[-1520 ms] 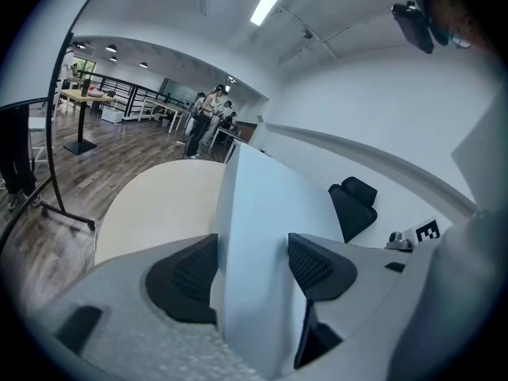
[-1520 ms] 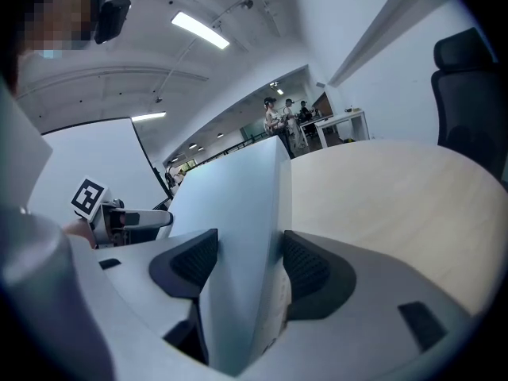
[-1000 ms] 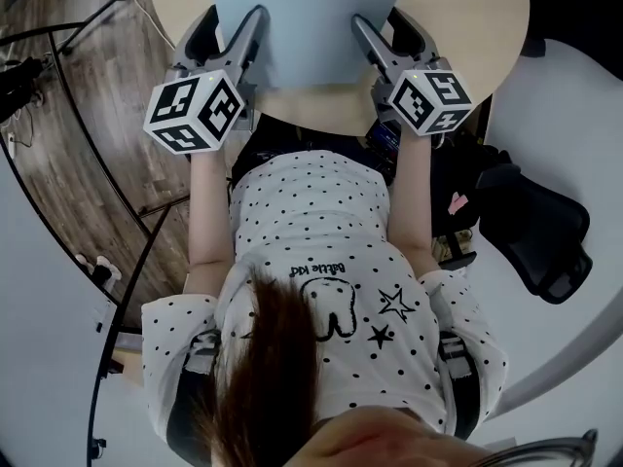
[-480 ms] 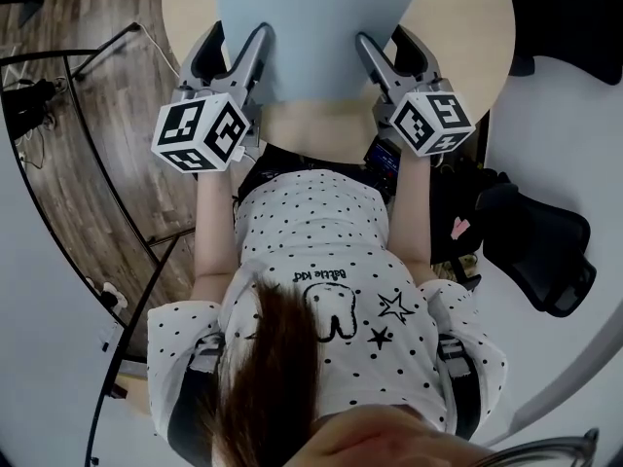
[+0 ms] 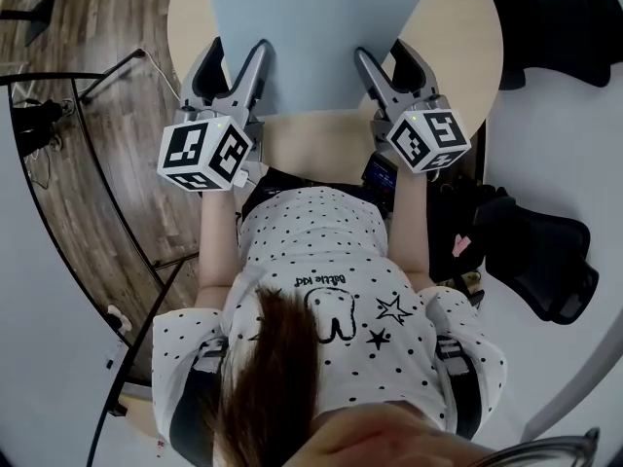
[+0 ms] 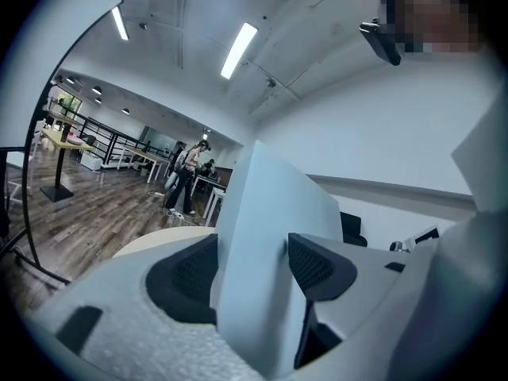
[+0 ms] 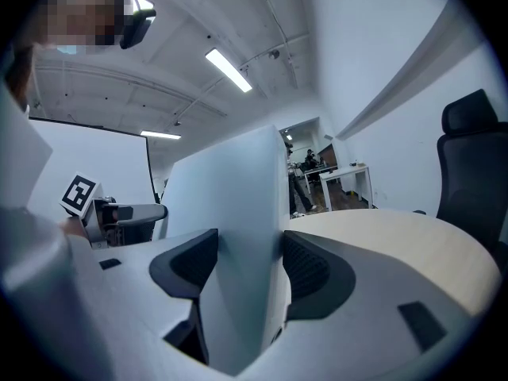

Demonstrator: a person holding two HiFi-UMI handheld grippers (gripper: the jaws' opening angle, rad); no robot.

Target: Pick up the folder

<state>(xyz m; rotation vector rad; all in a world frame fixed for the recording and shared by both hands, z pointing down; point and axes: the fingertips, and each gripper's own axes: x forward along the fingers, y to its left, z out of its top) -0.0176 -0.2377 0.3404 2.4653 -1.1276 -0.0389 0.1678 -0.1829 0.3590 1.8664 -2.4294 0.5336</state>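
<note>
A pale blue folder (image 5: 316,37) is held above the round beige table (image 5: 458,47), tilted up off the top. My left gripper (image 5: 237,56) is shut on the folder's near left edge and my right gripper (image 5: 384,54) is shut on its near right edge. In the left gripper view the folder (image 6: 270,213) stands as a sheet between the dark pads (image 6: 313,264), with the left gripper (image 6: 250,264) clamped on it. The right gripper view shows the folder (image 7: 230,205) pinched the same way by the right gripper (image 7: 246,264). The folder's far edge is cut off at the top of the head view.
A black office chair (image 5: 535,251) stands to the person's right and another dark chair (image 5: 555,8) sits at the table's far right. Black metal rails (image 5: 58,76) cross the wooden floor (image 5: 88,183) on the left. People stand at distant desks (image 6: 186,177).
Both grippers and the folder have shifted lower in the head view, toward the person's body, and more of the table shows. Both grips stay the same.
</note>
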